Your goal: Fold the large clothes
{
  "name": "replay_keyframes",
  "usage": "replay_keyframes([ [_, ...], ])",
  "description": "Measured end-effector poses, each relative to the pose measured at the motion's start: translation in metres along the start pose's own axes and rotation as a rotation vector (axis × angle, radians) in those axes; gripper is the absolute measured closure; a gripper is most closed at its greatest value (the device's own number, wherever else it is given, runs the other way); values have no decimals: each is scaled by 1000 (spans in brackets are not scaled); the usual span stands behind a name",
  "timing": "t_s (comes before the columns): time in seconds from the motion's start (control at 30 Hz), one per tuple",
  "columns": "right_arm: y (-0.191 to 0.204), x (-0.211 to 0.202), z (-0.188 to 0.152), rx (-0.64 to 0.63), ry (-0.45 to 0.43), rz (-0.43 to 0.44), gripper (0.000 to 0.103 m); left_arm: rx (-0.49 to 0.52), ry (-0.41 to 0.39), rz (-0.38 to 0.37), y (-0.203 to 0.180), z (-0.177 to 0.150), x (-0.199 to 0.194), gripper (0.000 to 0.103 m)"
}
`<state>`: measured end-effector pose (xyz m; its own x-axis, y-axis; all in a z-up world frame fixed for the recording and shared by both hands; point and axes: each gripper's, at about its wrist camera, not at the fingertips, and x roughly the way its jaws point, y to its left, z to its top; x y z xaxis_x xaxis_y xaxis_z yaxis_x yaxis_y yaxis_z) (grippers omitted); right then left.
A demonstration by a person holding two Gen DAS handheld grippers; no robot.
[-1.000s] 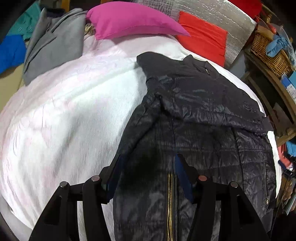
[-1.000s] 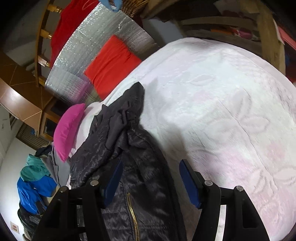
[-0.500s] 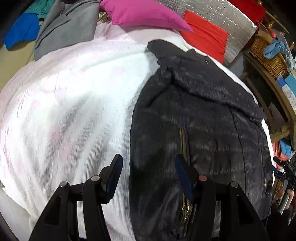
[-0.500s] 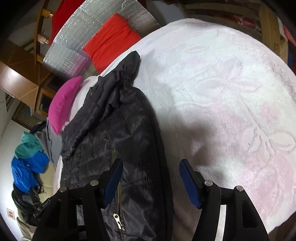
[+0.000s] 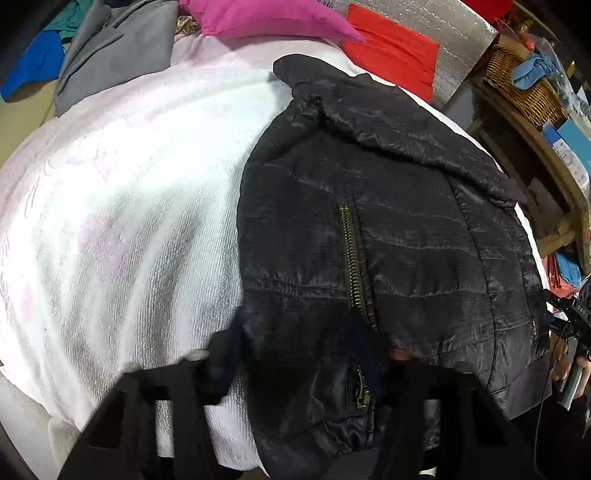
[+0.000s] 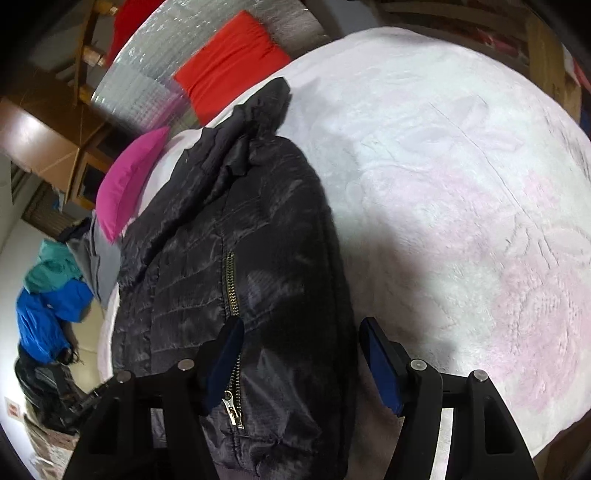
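Observation:
A black quilted jacket (image 5: 388, 221) with a brass zipper (image 5: 352, 258) lies on a white and pink bedspread (image 5: 129, 206), its hem hanging over the near bed edge. My left gripper (image 5: 306, 350) is open, its blue-padded fingers on either side of the jacket's hem near the zipper. In the right wrist view the same jacket (image 6: 229, 266) lies to the left. My right gripper (image 6: 301, 363) is open, its fingers astride the jacket's lower right edge. The bedspread (image 6: 461, 184) fills the right side.
A magenta pillow (image 5: 266, 18), a red cushion (image 5: 391, 48) and a silver foil board stand at the bed's head. Grey clothing (image 5: 110, 48) lies at the far left. A wicker basket (image 5: 524, 77) sits on wooden shelving at right. Blue and teal clothes (image 6: 48, 295) hang beyond the bed.
Both grippers pulled back towards the near bed edge, and the jacket's hem now hangs over that edge. Both stayed open; the left view is now blurred.

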<state>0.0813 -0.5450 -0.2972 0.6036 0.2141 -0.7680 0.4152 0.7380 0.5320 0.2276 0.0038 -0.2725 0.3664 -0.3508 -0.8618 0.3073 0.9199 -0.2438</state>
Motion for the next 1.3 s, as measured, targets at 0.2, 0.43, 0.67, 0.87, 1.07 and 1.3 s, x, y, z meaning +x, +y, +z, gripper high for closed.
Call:
replay_keyframes([
  [0.2,4,7,0,-17,9,-20,37,62,-21,54,-15,-1,4,75],
  [0.43,15,4,-3,-69,-19,-16,54,111,-48,131,-24,-1,5,76],
  [0.67,52,27,-9,-196,24,-95,71,185,-81,199,-31,-3,5,84],
  [0.87,60,28,-12,-209,19,-93,79,200,-98,209,-29,-4,3,88],
  [1.07,55,26,-15,-185,15,-91,87,216,-114,215,-34,-4,-1,90],
  [1.3,61,15,-28,-151,27,17,89,195,-133,222,-23,5,-10,93],
])
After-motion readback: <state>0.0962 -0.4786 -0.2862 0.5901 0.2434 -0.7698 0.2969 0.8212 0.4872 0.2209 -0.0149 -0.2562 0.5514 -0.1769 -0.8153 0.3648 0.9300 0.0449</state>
